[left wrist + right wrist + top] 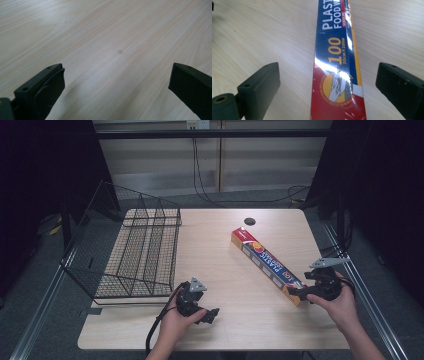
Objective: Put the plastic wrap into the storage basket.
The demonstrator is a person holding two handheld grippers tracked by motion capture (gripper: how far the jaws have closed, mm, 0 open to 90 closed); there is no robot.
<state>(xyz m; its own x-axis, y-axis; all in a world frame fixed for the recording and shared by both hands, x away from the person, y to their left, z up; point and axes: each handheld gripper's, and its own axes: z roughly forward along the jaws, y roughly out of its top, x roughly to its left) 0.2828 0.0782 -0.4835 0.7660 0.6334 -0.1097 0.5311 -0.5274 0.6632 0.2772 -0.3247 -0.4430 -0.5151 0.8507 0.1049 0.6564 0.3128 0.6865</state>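
One pale wooden bench fills my high view, with a wire basket at its left, grey floor around and dark curtains at the sides. My box lies diagonally at the right, its near end at the right tongs; the left tongs sit well apart. Left gripper view: tongs spread over bare wood. Right gripper view: tongs spread, box between them, untouched.
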